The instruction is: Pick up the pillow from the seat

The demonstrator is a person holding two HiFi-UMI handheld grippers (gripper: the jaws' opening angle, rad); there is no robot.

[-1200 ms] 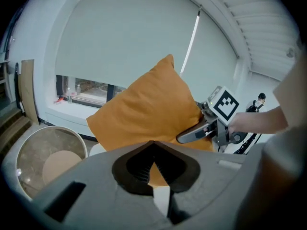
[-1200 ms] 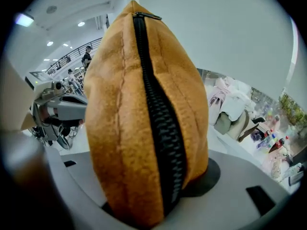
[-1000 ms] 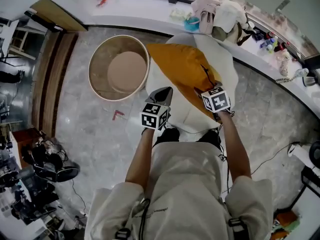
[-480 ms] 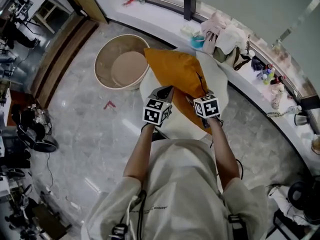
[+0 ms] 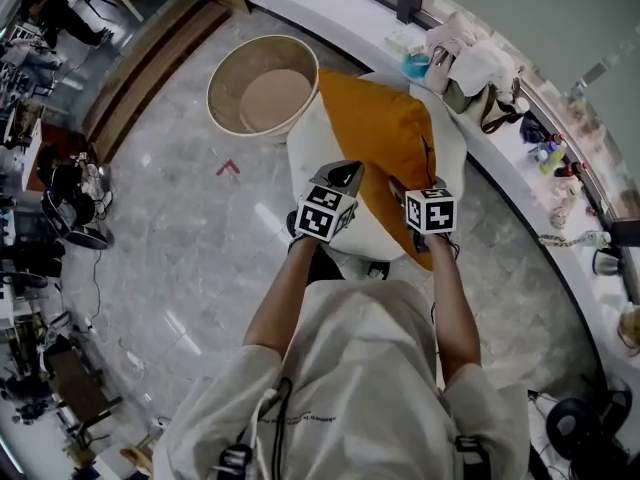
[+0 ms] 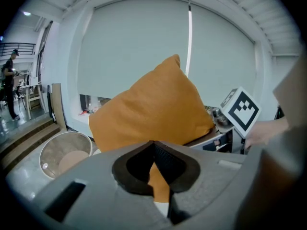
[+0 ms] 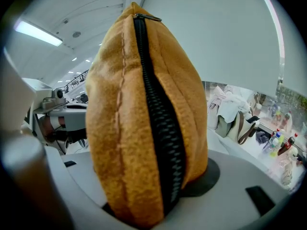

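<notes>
**Two-corner lift: keep both pinches level**

Left gripper (image 6: 156, 169) is nipped almost closed on a thin corner fold of the orange pillow (image 6: 148, 109). Right gripper (image 7: 153, 195) is clamped half-wide around the fat zipper edge. The pillow rears up just beyond both jaws, over the white seat (image 5: 305, 158). I'd raise both hands together, since that thin left pinch looks slippy.

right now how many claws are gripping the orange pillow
2. The left claw pinches the pillow at its near edge; the right claw clamps its zipper edge, just beside the left. No other claws are in view.
</notes>
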